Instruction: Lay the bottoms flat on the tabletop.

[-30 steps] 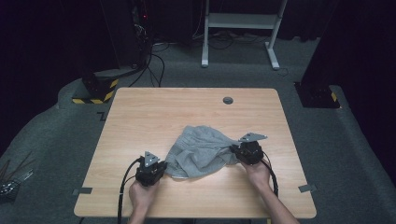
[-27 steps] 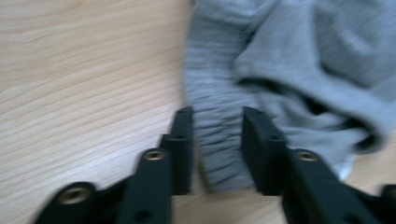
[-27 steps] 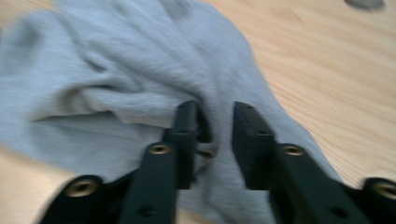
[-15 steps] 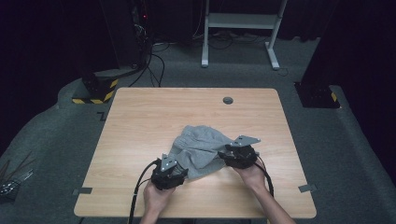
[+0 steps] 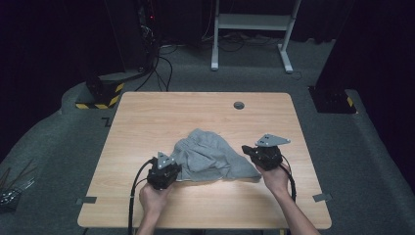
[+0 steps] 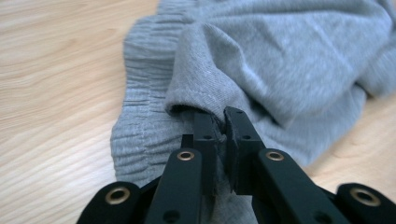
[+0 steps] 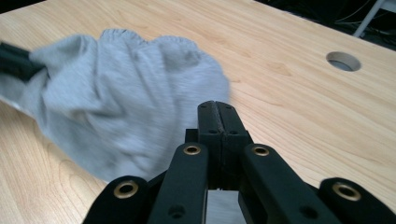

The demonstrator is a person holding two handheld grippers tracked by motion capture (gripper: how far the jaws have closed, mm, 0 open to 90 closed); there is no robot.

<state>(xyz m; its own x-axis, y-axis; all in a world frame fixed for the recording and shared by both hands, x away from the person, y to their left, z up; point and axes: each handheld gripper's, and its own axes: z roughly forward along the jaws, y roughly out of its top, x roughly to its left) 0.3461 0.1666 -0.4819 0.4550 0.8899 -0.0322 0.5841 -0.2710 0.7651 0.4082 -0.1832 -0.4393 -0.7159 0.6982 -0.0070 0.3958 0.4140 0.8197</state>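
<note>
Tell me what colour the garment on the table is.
Light heather grey garment, plain, no print; clearest in the left gripper view.

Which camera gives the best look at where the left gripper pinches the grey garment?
The left gripper view: the left gripper clamps the grey garment at a hem. The high view shows it small; the right gripper view shows blurred cloth.

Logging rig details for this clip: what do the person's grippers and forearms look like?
Both are black two-jaw grippers: left gripper, right gripper. Each carries a grey three-cornered plate on top and trails a black cable. Close up, the linkage arms have brass-coloured rivets. The forearms are bare, no sleeves visible.
</note>
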